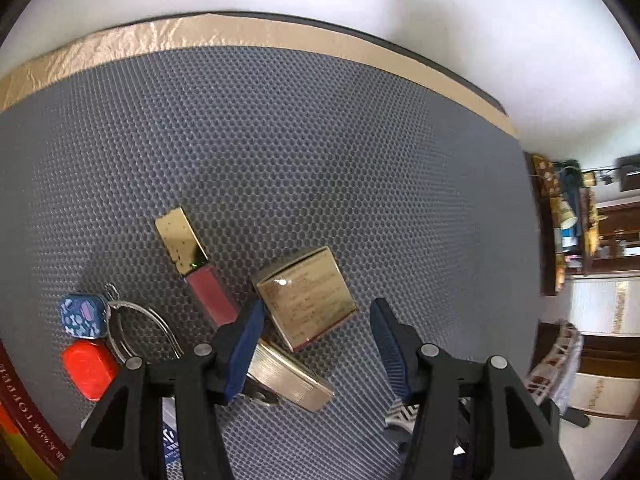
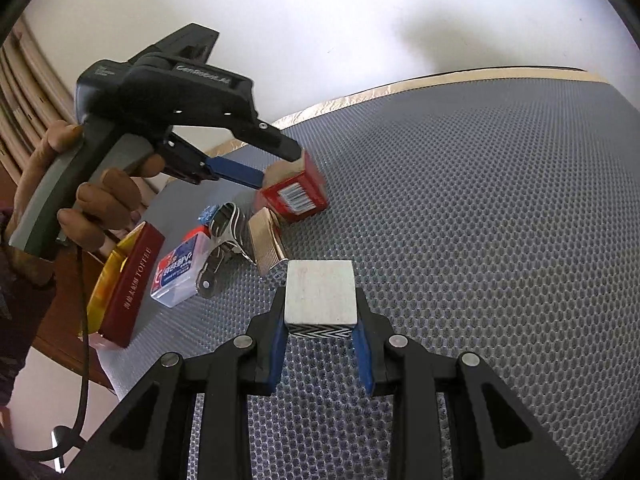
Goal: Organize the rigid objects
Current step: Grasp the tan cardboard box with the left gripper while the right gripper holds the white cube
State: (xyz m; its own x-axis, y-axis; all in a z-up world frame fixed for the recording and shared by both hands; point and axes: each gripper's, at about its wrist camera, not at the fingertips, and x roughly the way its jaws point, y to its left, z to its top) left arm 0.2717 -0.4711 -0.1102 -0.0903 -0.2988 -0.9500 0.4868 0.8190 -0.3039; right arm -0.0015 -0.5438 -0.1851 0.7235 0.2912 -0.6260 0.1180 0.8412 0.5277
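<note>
My left gripper (image 1: 316, 316) is open, its blue pads on either side of a gold-topped red box (image 1: 306, 298) that stands on the grey honeycomb mat (image 1: 320, 140); the box (image 2: 294, 190) also shows in the right wrist view under the left gripper (image 2: 280, 164). My right gripper (image 2: 320, 344) is shut on a white block (image 2: 320, 294) with a black zigzag band. A gold-capped pink lip gloss (image 1: 196, 266), a gold comb-like case (image 1: 288, 376), a blue patterned piece (image 1: 82, 316) and a red piece (image 1: 90, 368) lie at the left.
Metal tongs (image 1: 140, 324) lie by the blue piece. A red toffee tin (image 2: 128, 272), a clear plastic box (image 2: 180, 272) and the tongs (image 2: 224, 232) crowd the mat's left edge. A gold strip (image 1: 240, 32) borders the far side.
</note>
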